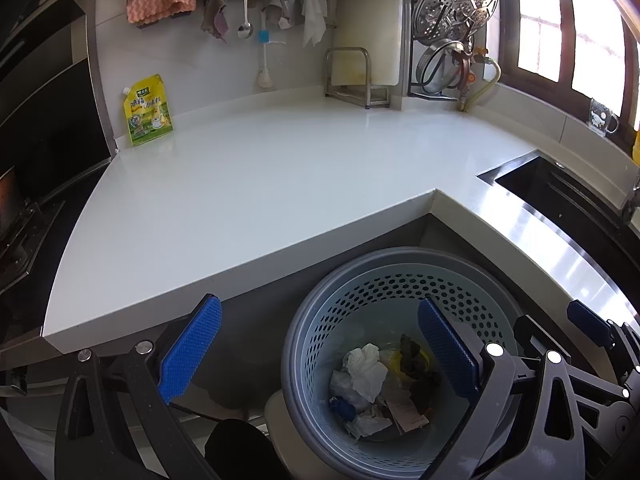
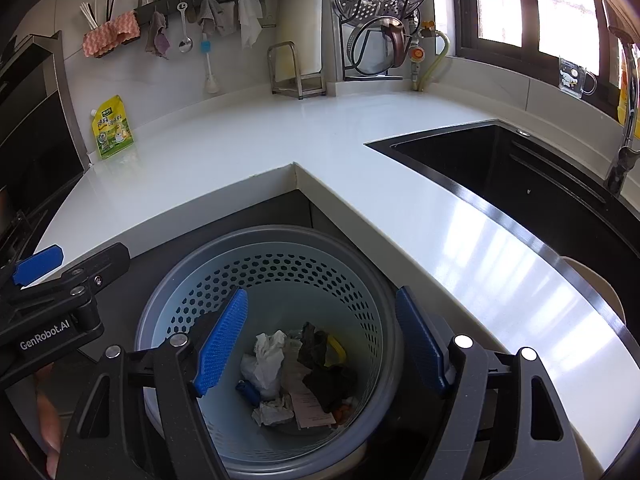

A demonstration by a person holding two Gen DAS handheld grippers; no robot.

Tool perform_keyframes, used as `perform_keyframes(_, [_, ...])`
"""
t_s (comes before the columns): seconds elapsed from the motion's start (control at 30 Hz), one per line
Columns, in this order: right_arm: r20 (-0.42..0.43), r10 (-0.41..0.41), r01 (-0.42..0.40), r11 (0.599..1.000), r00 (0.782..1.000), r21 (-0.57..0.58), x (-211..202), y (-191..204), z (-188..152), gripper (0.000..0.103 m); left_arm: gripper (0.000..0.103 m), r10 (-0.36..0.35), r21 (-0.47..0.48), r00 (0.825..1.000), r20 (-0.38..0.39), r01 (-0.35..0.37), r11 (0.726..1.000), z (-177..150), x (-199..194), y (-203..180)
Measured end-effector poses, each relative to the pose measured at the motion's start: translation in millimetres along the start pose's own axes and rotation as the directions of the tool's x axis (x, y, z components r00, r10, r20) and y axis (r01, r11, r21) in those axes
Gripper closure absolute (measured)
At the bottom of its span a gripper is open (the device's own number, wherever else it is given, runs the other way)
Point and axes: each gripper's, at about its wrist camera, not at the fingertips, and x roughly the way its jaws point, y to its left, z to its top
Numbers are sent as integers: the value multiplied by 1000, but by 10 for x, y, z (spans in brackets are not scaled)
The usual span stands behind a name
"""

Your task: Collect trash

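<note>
We've got both hand-held grippers, left (image 1: 320, 354) and right (image 2: 322, 342), released, nothing btwn the jaws. Trash (image 2: 296, 376) sits straight below in the perforated bin (image 2: 280, 276), w/ the right nearer; desk (image 2: 224, 144) looks bare of litter.

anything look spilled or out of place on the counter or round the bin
Nothing stands out. The counter shows no spills; a yellow pouch stands upright by the wall. The trash lies inside the bin, none on its rim.
</note>
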Motion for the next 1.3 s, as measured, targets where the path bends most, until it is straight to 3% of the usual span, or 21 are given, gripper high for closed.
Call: perform_keyframes(1.3, [2,0,0,1000,1000,-6,1,-10,15,30,6,21,10,1000,-2,-21,1000,-44,-14,-6])
